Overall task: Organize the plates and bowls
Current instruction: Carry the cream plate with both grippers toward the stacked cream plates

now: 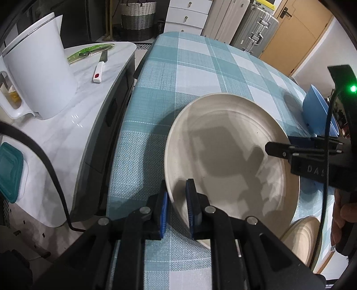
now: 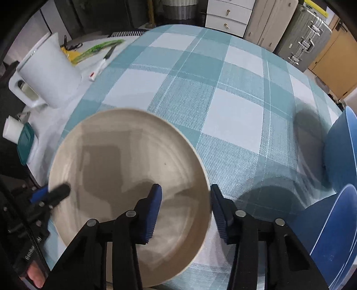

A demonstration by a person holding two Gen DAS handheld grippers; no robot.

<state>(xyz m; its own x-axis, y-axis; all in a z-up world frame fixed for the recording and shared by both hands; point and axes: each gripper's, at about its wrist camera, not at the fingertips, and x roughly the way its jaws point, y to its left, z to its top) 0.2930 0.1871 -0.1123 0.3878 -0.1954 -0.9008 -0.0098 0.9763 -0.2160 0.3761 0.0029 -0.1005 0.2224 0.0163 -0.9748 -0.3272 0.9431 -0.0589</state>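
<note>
Plate (image 1: 232, 156) lies empty on the checked cloth (image 1: 178, 89) beside two empty blue bowls (image 2: 341, 156).

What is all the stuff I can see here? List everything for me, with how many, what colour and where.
Large round ceramic plate: one, beige, on the checked tablecloth, near edge.
Second round plate: one, beige, partly seen at the lower right in the left view.
Plastic bowls: at least two, blue, right edge of the table.
Checked tablecloth: one, teal and white, covers the table.
Electric kettle: one, white, on the marble side counter.
Lidded food box: one, teal lid, same counter.
Knife: one, white handle, counter.
Woven basket: one, grey and cream, floor behind.
Suitcase: one, silver, by the wall.
Left gripper: black, blue pads, clamped on the large plate's rim.
Right gripper: black, blue pads, astride the opposite rim, not pressing.
</note>
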